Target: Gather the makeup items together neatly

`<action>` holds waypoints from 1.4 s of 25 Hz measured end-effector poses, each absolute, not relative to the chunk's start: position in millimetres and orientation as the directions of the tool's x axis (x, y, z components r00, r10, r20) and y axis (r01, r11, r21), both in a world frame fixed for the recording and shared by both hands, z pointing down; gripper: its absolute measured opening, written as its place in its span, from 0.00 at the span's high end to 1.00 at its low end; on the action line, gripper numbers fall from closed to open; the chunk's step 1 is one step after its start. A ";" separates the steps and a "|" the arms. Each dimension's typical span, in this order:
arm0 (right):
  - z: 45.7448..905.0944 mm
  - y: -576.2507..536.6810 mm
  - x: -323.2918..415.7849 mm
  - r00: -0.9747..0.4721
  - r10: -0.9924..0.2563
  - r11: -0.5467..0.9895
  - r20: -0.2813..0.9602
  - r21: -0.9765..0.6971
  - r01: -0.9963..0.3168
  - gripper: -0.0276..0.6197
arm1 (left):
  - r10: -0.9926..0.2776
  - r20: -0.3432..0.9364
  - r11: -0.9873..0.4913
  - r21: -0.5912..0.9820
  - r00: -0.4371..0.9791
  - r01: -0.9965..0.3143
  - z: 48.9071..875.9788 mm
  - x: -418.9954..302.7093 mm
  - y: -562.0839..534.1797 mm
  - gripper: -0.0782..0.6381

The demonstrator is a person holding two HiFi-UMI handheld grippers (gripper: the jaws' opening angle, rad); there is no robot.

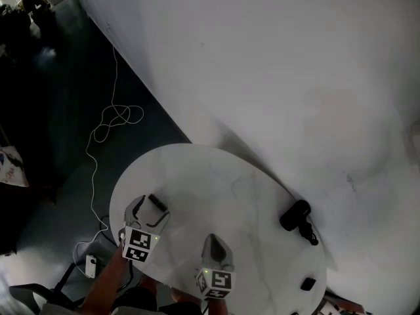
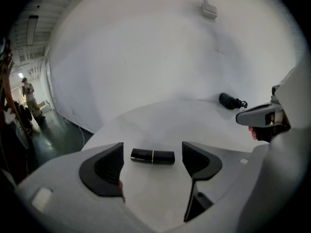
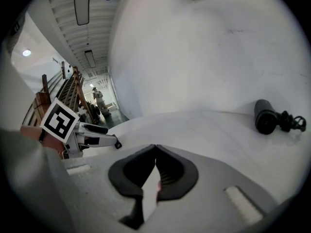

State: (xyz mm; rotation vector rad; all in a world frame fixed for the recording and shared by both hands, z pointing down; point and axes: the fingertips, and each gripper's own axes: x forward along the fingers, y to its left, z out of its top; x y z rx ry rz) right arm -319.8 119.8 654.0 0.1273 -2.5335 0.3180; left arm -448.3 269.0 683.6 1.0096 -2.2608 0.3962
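Left gripper (image 1: 149,210) wide open, black tube (image 2: 152,156), possibly lipstick, untouched between jaws; right gripper (image 3: 155,149) closed, empty, at its 4 o'clock.

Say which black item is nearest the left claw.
The gold-banded black tube, between the jaws of the left claw; the corded black cylinder lies far off.
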 end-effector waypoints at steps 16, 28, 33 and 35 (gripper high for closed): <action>520.4 52.8 -277.3 -0.882 -0.227 0.954 0.413 -0.086 -0.286 0.95 | -0.749 0.358 0.583 -0.042 -0.557 -0.811 506.7 -414.5 191.1 0.50; 445.9 5.4 -172.6 -0.829 -0.472 0.863 0.300 -0.031 -0.503 0.95 | -0.893 0.254 0.374 -0.039 -0.371 -0.927 431.9 -320.1 115.9 0.68; 431.9 -4.9 -131.7 -0.799 -0.543 0.827 0.258 0.000 -0.562 0.95 | -0.919 0.240 0.312 -0.050 -0.314 -0.949 422.2 -285.9 98.3 0.76; 425.3 -4.8 -119.3 -0.788 -0.566 0.813 0.242 0.007 -0.582 0.95 | -0.924 0.242 0.291 -0.052 -0.295 -0.955 421.5 -273.3 97.3 0.78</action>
